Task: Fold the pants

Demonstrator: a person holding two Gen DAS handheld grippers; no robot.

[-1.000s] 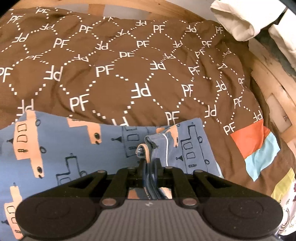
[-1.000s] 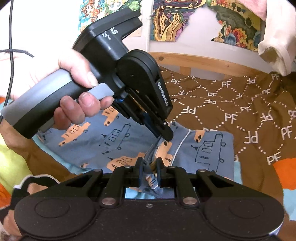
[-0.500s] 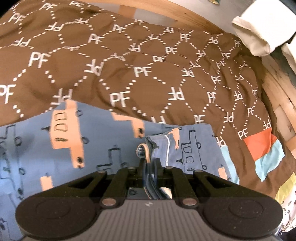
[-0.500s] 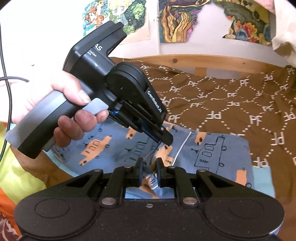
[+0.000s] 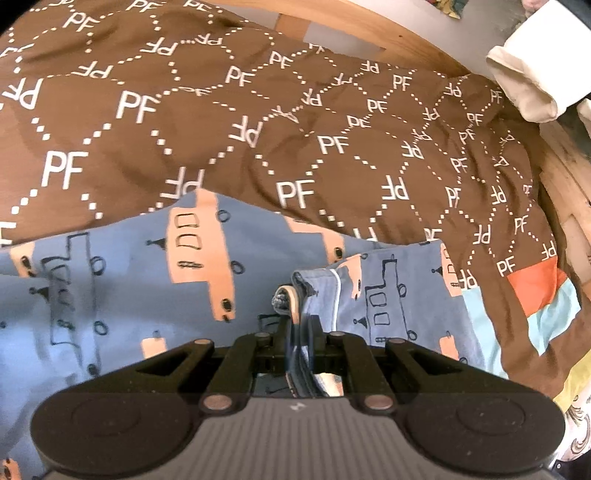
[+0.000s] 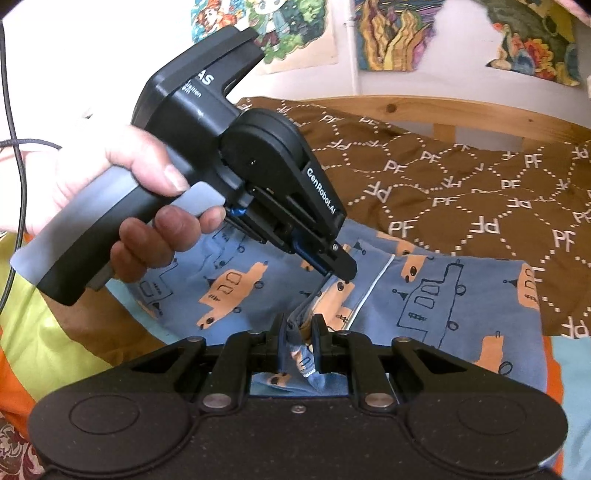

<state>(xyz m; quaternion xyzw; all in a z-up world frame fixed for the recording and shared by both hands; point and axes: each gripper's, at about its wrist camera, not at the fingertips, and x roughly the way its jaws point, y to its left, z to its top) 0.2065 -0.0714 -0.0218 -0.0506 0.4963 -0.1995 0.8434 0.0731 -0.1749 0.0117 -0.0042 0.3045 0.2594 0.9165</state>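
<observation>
Blue pants (image 5: 122, 288) printed with orange boats lie on a brown bedspread (image 5: 258, 122). My left gripper (image 5: 299, 328) is shut on a bunched edge of the pants, the cloth pinched between its fingers. In the right wrist view my right gripper (image 6: 298, 328) is shut on another bunch of the same pants (image 6: 443, 306). The left gripper (image 6: 340, 267), held by a hand (image 6: 147, 192), shows there too, its tips pinching cloth just beyond my right fingers. A folded-over flap with white piping (image 5: 388, 291) lies to the right.
A wooden bed frame (image 6: 461, 110) runs along the back, with posters (image 6: 406, 33) on the wall above. Cream cloth (image 5: 528, 81) hangs at the far right. Orange and light blue patches (image 5: 543, 295) and a yellow-green cover (image 6: 44, 332) border the pants.
Both grippers have carried the pinched cloth sideways over the bed. More of the blue pants now spreads at the left of the left wrist view, and the bedspread has shifted right.
</observation>
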